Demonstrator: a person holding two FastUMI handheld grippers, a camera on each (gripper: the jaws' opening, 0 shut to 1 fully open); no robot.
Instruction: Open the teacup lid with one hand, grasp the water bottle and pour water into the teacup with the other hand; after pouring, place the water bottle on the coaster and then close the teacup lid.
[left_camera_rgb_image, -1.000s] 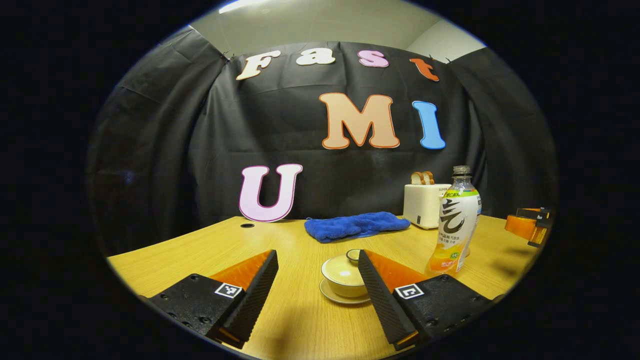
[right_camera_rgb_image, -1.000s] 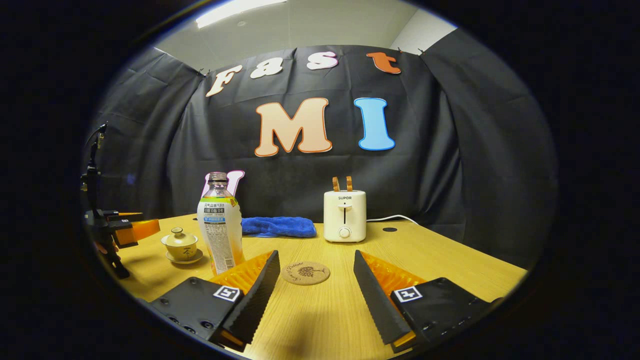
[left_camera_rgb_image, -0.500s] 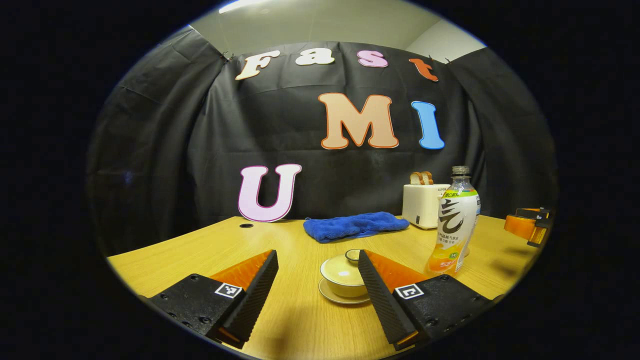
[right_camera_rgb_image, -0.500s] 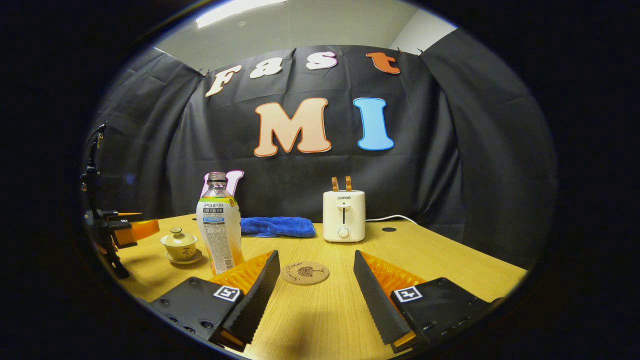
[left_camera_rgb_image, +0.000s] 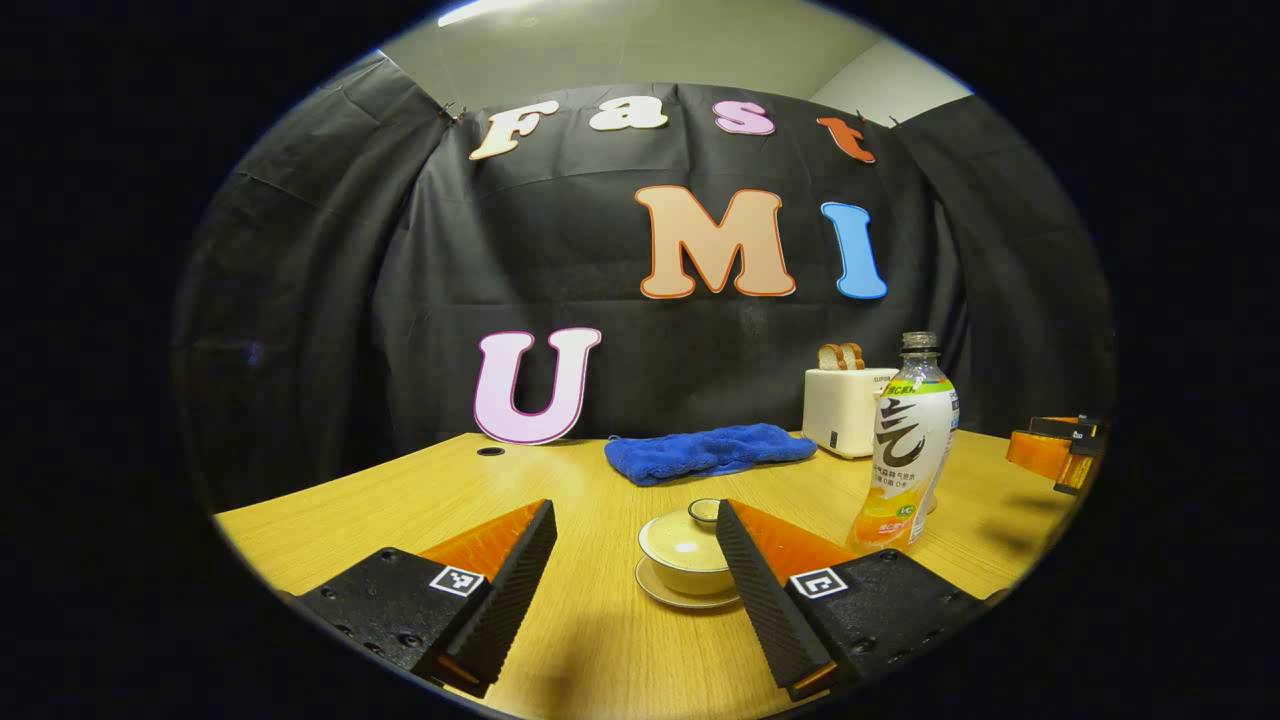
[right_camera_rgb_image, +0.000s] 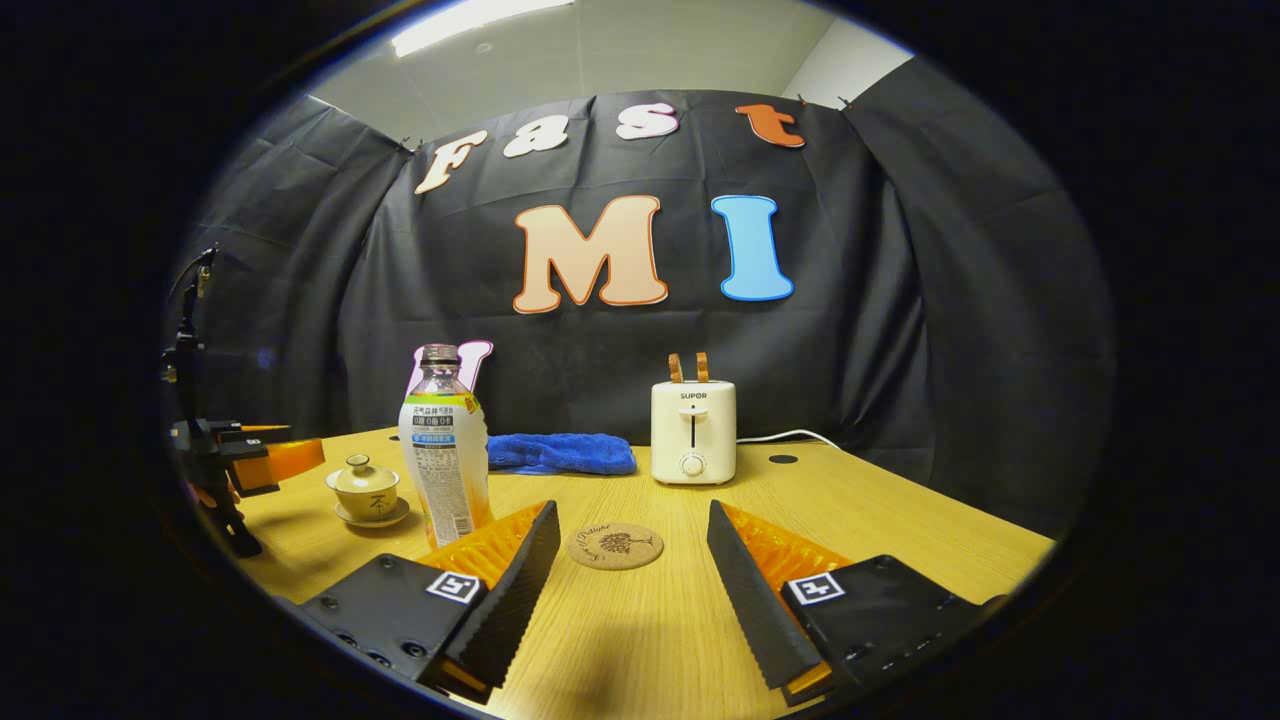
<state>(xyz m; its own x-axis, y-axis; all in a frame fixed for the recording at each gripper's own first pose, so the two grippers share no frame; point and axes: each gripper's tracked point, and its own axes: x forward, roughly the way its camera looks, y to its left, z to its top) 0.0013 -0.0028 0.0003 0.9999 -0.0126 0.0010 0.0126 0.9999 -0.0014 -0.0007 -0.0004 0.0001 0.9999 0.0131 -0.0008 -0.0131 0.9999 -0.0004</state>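
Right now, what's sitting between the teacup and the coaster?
The water bottle stands between the teacup and the coaster, as the right gripper view shows.

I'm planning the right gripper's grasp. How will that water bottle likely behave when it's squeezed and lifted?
The water bottle stands tall and narrow on a small base, so a sideways nudge could probably tip it. Its glossy wrap looks slippery. Its clear neck looks empty, so it may be fairly light.

The left gripper (left_camera_rgb_image: 635, 560) hangs low over the tabletop, its two ribbed black fingers (left_camera_rgb_image: 520, 580) spread wide with nothing between the pads. The right gripper (right_camera_rgb_image: 630, 565) sits equally low, jaws parted just as wide and empty. From the right gripper view, the left gripper's orange body shows at far left.
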